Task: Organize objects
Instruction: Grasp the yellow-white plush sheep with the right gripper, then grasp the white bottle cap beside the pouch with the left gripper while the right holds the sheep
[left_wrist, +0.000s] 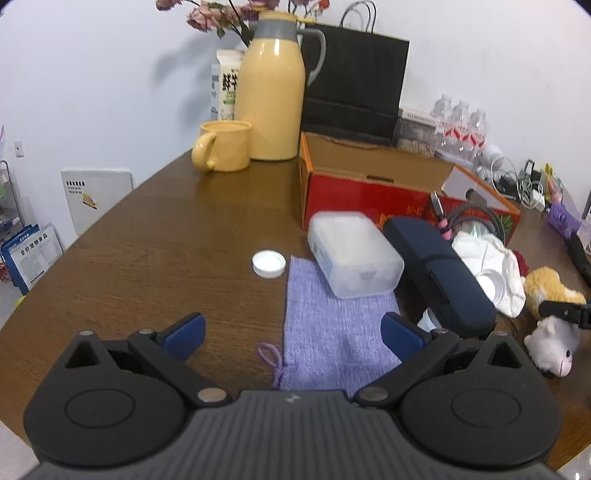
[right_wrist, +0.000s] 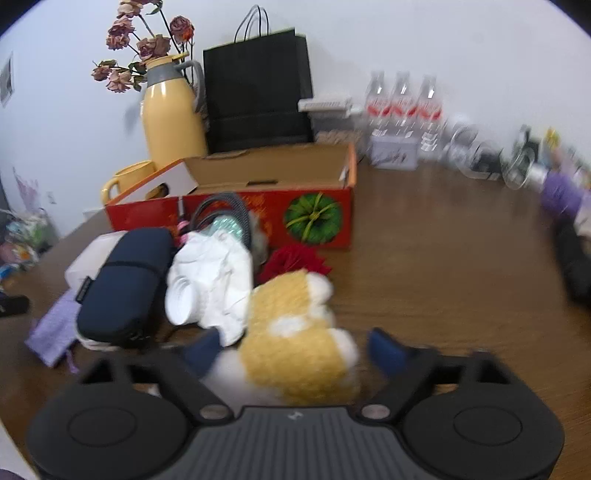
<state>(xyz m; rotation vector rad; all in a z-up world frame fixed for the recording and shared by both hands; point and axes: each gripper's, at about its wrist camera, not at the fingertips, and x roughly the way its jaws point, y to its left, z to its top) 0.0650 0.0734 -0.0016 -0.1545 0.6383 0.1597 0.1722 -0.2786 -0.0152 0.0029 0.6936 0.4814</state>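
So the left gripper (left_wrist: 293, 334) is hovering low over the wooden bench (left_wrist: 147, 236) with its blue fingers (left_wrist: 184, 334) spread wide and nothing between them, sitting right above the near end of a purple knit cloth (left_wrist: 332, 332). On the far end of that cloth there's a frosted plastic box (left_wrist: 354, 253), and a little white cap (left_wrist: 269, 263) sits on the bare wood just left of it. A navy zip case (left_wrist: 439, 273) lies right beside the box on its right side, touching it as far as I can see.

The right gripper (right_wrist: 295, 350) is down around a yellow and white plush toy (right_wrist: 295, 332). Its fingers (right_wrist: 386, 350) sit either side of the plush, but the shot is blurry and there looks to be a gap on the right, so I'd say they're not pressing on it yet. A crumpled white cloth (right_wrist: 218, 273) sits just behind the plush, with something red (right_wrist: 295, 258) next to it.

Toward the far edge of the bench: an open red cardboard box (right_wrist: 258, 210), a yellow thermos jug (left_wrist: 271, 92), a yellow mug (left_wrist: 221, 146) and a black paper bag (left_wrist: 354, 77)
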